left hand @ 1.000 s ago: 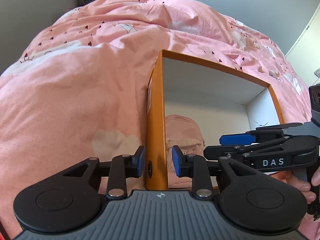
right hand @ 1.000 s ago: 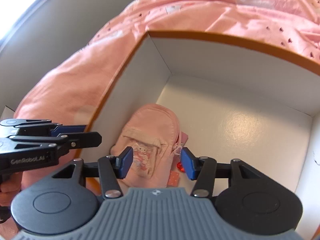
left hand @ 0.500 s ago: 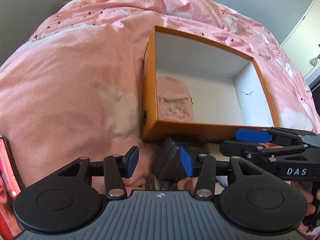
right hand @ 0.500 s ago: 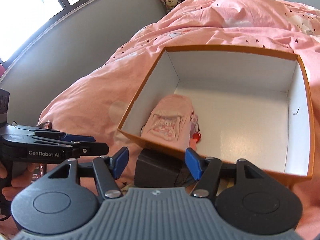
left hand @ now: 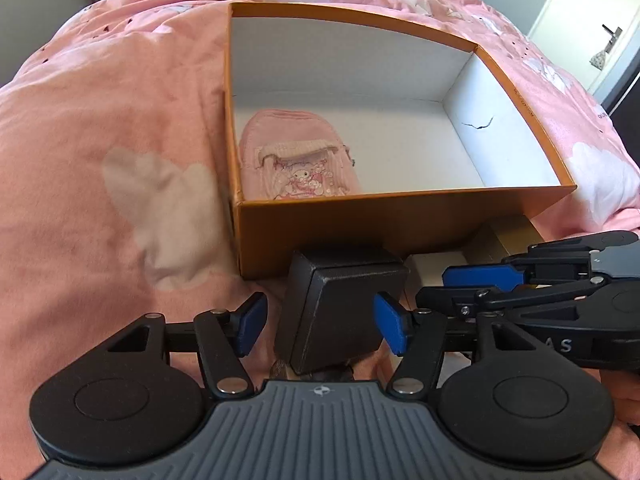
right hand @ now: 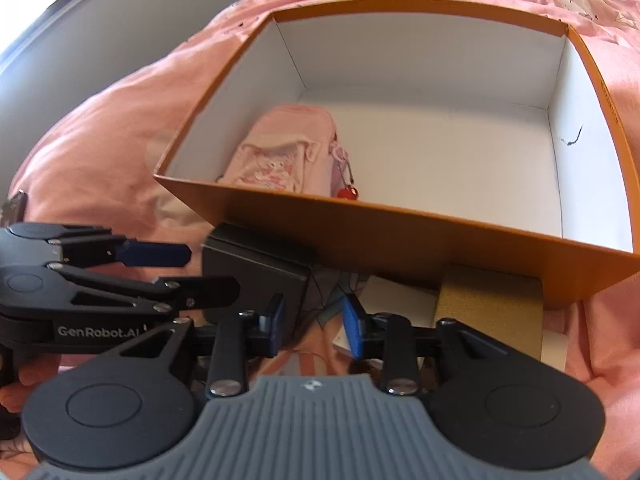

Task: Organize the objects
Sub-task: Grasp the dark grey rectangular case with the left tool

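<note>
Left wrist view: left claw [left hand: 319, 323] gaping wide around one black box [left hand: 340, 308], not touching it, just before the orange box [left hand: 400, 220] sitting on the bed [left hand: 100, 120]; pink pouch [left hand: 296, 164] lying inside. Right wrist view: right claw [right hand: 313, 326] standing narrower, empty; red charm [right hand: 347, 193] and gold block [right hand: 490, 304] showing only here, partly hidden.

An orange box [left hand: 400, 224] with white inner walls holds a pale pink pouch [left hand: 298, 160] printed with a cartoon figure, beside a black cube [left hand: 340, 308] and gold box [right hand: 490, 308], on a pink duvet [left hand: 112, 128] with white clouds.
</note>
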Demonstrator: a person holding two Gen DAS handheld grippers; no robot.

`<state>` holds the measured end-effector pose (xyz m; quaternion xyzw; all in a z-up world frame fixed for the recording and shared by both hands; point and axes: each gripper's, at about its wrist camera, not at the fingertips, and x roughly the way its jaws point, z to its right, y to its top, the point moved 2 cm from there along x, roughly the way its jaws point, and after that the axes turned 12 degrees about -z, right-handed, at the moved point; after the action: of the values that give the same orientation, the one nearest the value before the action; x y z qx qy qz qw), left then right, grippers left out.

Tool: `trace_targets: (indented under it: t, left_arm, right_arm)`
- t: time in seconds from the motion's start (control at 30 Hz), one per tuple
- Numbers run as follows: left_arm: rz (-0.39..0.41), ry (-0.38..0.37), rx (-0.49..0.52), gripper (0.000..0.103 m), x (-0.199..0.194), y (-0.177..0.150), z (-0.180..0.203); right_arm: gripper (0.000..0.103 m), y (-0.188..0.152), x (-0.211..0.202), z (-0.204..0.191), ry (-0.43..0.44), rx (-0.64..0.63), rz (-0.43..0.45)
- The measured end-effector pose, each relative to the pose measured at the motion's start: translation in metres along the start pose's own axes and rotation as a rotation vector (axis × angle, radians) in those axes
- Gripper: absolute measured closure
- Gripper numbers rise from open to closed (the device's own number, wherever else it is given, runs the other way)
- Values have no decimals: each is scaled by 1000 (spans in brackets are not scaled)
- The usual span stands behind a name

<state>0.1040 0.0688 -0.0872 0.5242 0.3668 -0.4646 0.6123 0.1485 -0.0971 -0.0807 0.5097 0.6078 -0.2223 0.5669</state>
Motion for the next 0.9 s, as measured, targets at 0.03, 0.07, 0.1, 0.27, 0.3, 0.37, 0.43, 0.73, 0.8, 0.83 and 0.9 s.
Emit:
trace_targets:
  t: [0.03, 0.07, 0.1, 0.27, 0.3, 0.37, 0.43, 0.73, 0.8, 0.83, 0.9]
  left_arm:
    - [-1, -4, 9, 32, 2, 1, 0]
    - [-2, -5, 15, 32, 4, 2, 1]
    - [-3, -6, 20, 31, 7, 4, 1]
    - [-14, -51, 16, 28, 17, 8, -1]
    - [-13, -59, 21, 26, 19, 9, -1]
    - [-16, -74, 28, 26, 21, 9, -1]
    - [-22, -90, 23, 26, 23, 10, -2]
    - [-5, -86, 76, 54, 7, -2, 9]
    - [-15, -83, 91, 58, 6, -2, 12]
    - [-21, -86, 97, 58, 4, -3, 13]
    - [-36, -90, 114, 60, 1, -7, 15]
  right_arm:
    - [72, 0, 3, 0, -6, 0, -7]
    - [73, 0, 5, 1, -11, 1, -13]
    - [73, 0, 6, 1, -21, 0, -16]
    - [75, 2, 9, 3, -79, -15, -6]
    - [76, 3, 10, 4, -94, -19, -3]
    - [79, 4, 11, 4, -113, -24, 1]
    - [80, 5, 12, 5, -125, -27, 5]
    - [79, 6, 12, 4, -134, -30, 7]
    - [79, 6, 12, 4, -129, -28, 7]
    - [79, 5, 12, 4, -126, -28, 6]
    - [79, 5, 11, 5, -123, -26, 6]
